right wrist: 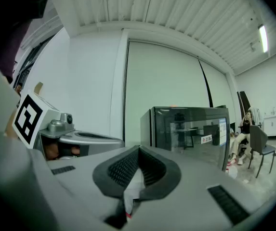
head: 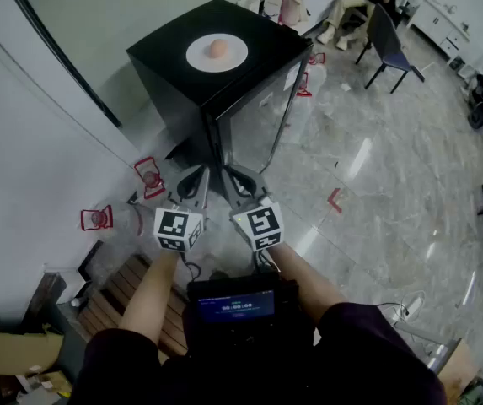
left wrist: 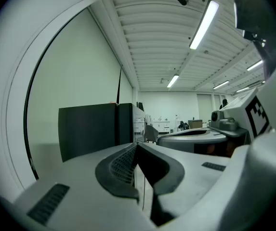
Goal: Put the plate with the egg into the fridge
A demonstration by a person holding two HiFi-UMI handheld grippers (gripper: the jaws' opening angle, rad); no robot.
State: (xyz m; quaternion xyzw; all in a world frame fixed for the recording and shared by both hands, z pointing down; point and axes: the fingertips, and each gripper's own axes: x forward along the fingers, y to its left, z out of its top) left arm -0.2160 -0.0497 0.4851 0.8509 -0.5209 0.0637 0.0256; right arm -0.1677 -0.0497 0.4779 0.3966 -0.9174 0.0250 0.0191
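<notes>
— The plate point(head: 197, 57) with the egg point(head: 217, 48) sits on top of the black fridge point(head: 161, 62), far from us and well apart from both our grippers. Do we reach for it first?

— We think not. The glass door point(head: 254, 125) looks shut, so we judge it has to be opened before the plate goes anywhere. Our left gripper point(left wrist: 137, 145) has its jaws pressed together with nothing between them, and our right gripper point(right wrist: 138, 148) is the same: closed and empty, pointing at the fridge from the near side.

— So what could go wrong for us from here?

— The egg is our main worry. It lies loose in the middle of the plate, and if we tip the plate while lifting it off the top or lowering it to the door opening, the egg will likely roll off and break on the hard floor point(head: 367, 167).

— And the grip itself?

— The plate lies flat on the fridge top, so its rim gives our jaws little to bite on. If we come in too steep we may just push it across the smooth black surface towards an edge. A pinch on one side only could also let it sag.

— And the door?

— If it swings back while one gripper carries the plate in, it could knock the plate. We'd want the other gripper holding it open.
</notes>
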